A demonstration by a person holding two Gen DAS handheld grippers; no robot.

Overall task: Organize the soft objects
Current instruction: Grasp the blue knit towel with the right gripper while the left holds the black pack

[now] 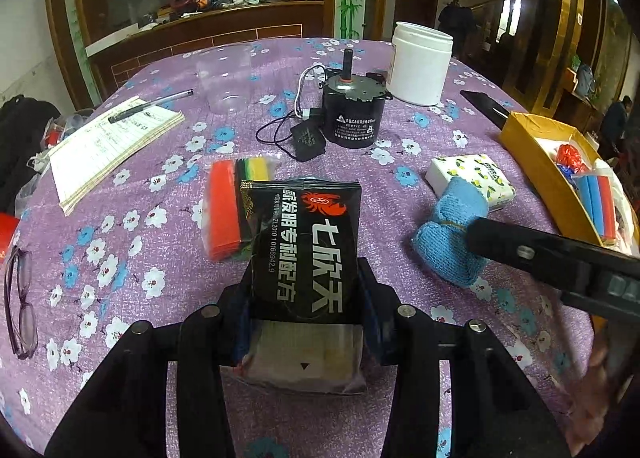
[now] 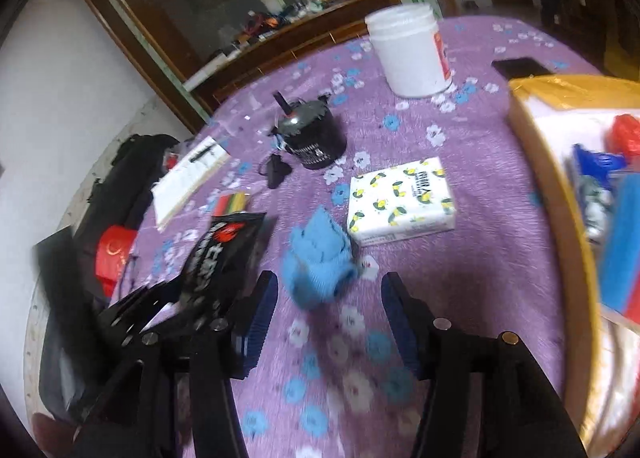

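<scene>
1. The black packet (image 1: pixel 308 246) is clamped between the pads of the left gripper (image 1: pixel 306 298); its lower end is hidden behind the jaws.
2. The blue cloth (image 2: pixel 318 258) lies blurred on the purple tablecloth (image 2: pixel 480 218), ahead of the right gripper (image 2: pixel 330 322), whose jaws are spread and grip nothing.
3. The yellow box (image 1: pixel 536 174) at the table's right edge is cut off.

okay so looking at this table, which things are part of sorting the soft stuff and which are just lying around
Part of the job:
black packet, gripped in the left gripper
blue cloth, ahead of the open right gripper
tissue pack
sponge pack
yellow box

Lying about:
motor
white jar
notepad
pen
glasses
</scene>
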